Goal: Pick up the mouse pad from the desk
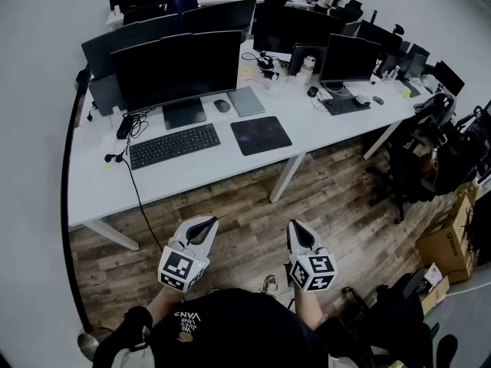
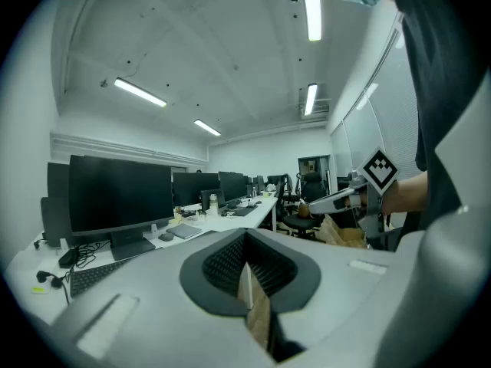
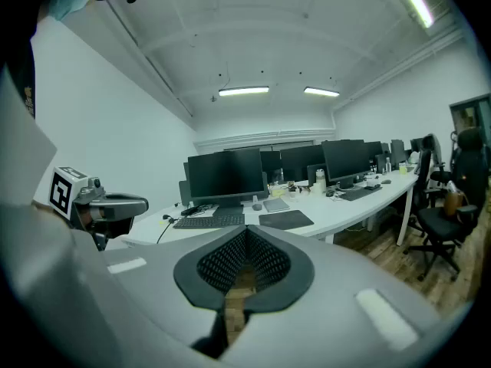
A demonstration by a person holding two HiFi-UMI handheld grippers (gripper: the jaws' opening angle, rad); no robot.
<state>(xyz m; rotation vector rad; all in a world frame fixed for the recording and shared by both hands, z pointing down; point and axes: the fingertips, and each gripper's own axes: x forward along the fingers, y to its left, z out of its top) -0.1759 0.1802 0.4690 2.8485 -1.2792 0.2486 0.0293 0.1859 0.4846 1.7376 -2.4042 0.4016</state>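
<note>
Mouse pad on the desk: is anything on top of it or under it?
Nothing lies on the mouse pad; its dark top is bare. The mouse sits behind it, apart. It lies flat on the white desk; anything beneath it is covered.

dark, rectangular mouse pad (image 1: 261,135) with a faintly mottled top; lying flat on the white desk (image 1: 322,129), close to its front edge; just right of the black keyboard (image 1: 174,145), slightly skewed to it
</note>
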